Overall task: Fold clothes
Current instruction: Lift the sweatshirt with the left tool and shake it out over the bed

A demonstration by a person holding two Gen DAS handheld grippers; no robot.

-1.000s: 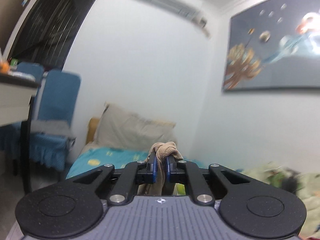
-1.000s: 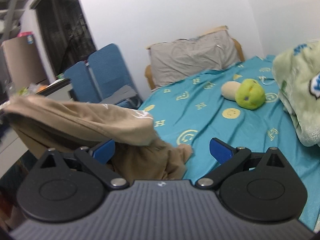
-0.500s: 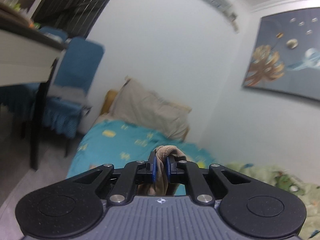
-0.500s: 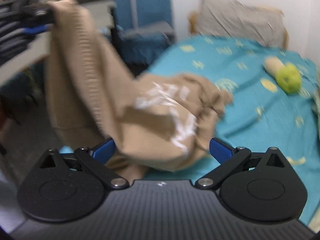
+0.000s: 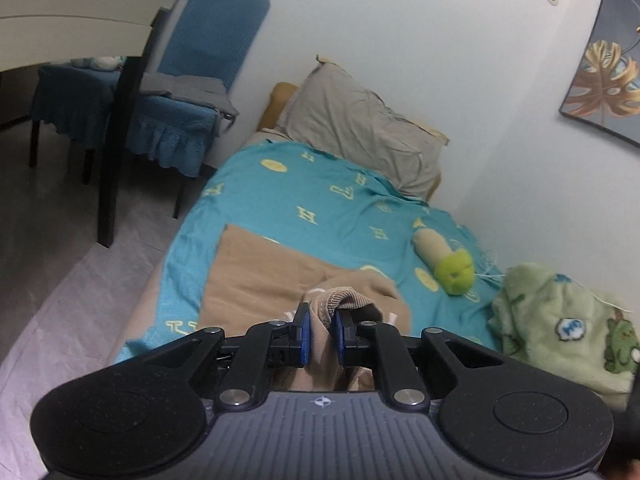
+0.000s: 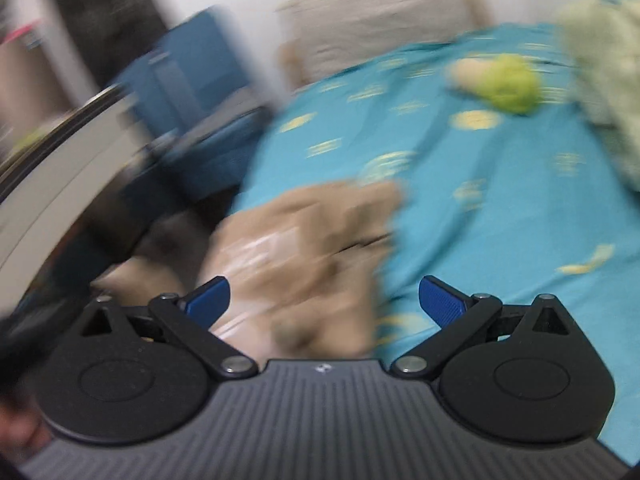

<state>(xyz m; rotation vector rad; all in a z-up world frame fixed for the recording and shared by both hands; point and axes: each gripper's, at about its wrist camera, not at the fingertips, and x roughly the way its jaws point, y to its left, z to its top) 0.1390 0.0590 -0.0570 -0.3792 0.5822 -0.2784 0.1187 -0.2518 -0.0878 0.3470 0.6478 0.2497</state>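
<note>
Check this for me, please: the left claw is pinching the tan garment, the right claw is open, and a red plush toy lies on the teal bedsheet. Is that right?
One detail is wrong: the plush toy is green, not red, as the left wrist view shows. The rest holds: the left claw pinches the tan garment, the right claw is open, and the toy lies on the teal bedsheet.

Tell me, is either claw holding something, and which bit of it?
The left gripper pinches the tan garment by a bunched fold of ribbed edge; the rest lies on the teal bedsheet. The right gripper is open, holding nothing.
</note>
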